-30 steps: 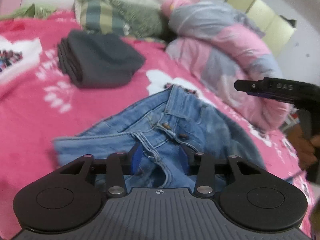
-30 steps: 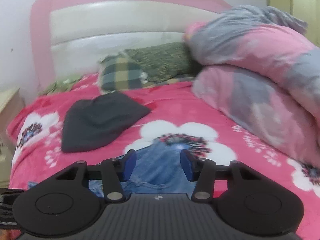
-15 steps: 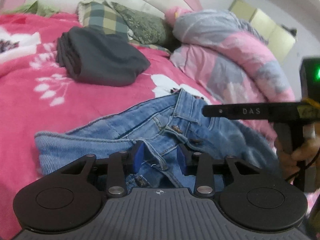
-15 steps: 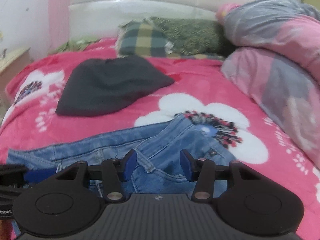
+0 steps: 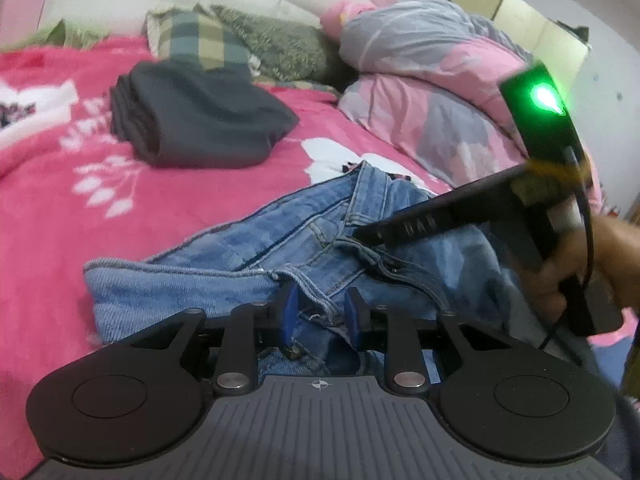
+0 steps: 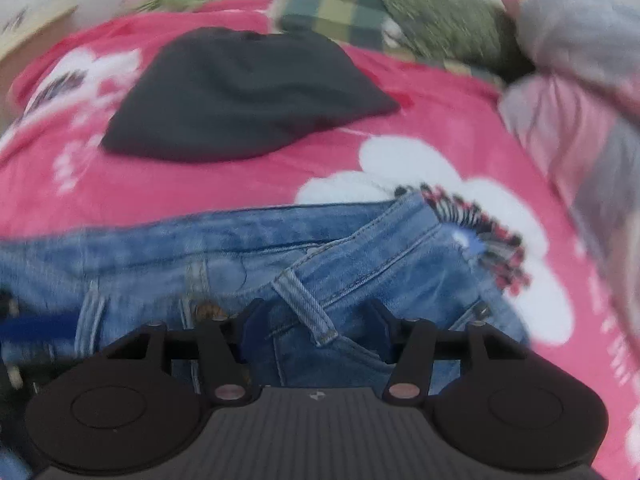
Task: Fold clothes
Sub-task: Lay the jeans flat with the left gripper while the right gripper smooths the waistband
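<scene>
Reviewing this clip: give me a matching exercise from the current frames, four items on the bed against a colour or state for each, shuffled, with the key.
Items
1. jeans
2. dark grey garment
3. checked pillow
4. duvet

Descriptions
A. folded into a neat stack
B. grey and pink, heaped at the side of the bed
C. blue, crumpled and unfolded
D. green and beige, at the headboard

Pairs: 1-C, 2-A, 3-D, 4-B

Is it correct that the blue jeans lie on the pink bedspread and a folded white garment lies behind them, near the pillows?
Not quite: the folded garment is dark grey, not white, as the left wrist view shows. The blue jeans do lie on the pink bedspread.
</scene>
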Demonstrator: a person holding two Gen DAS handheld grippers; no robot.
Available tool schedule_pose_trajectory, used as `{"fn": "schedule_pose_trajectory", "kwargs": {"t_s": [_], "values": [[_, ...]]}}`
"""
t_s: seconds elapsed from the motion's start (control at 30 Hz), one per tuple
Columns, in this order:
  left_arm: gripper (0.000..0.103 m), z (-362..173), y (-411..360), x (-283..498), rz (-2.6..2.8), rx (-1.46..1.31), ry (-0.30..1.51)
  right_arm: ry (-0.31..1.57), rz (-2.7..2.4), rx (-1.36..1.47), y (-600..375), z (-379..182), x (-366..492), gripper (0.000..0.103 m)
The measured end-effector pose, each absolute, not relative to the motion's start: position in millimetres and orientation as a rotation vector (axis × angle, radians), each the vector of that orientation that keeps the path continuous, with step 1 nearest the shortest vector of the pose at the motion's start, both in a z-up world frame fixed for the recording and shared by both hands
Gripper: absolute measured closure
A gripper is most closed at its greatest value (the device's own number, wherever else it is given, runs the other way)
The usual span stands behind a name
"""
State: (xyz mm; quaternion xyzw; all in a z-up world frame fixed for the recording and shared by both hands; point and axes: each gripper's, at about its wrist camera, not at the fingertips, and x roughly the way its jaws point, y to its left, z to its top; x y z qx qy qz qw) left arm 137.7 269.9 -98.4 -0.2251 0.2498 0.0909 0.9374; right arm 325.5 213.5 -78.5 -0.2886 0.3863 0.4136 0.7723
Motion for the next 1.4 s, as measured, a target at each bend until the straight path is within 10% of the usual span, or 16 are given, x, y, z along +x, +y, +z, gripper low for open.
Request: {"fn": "schedule_pose_trajectory", "kwargs": {"t_s": [0.23, 0.7, 1.2, 1.4], "values": [[0.101, -95, 276, 131, 0.215, -0.481, 0.453, 0.78, 0.795, -0.513, 205, -64, 314, 0.09], [0.101, -88, 303, 137, 0.292, -0.538, 0.37, 0.664, 0.789, -0.377, 219, -37, 326, 0.093], [0.097, -99, 309, 148, 0.337, -0.485, 0.449, 0.778, 0.744, -0.264, 222, -77, 349, 0.091], [0.08, -93, 311, 135, 0.308, -0.503, 0.385, 0.806, 0.732, -0.04, 159, -18, 341, 0.059]]}}
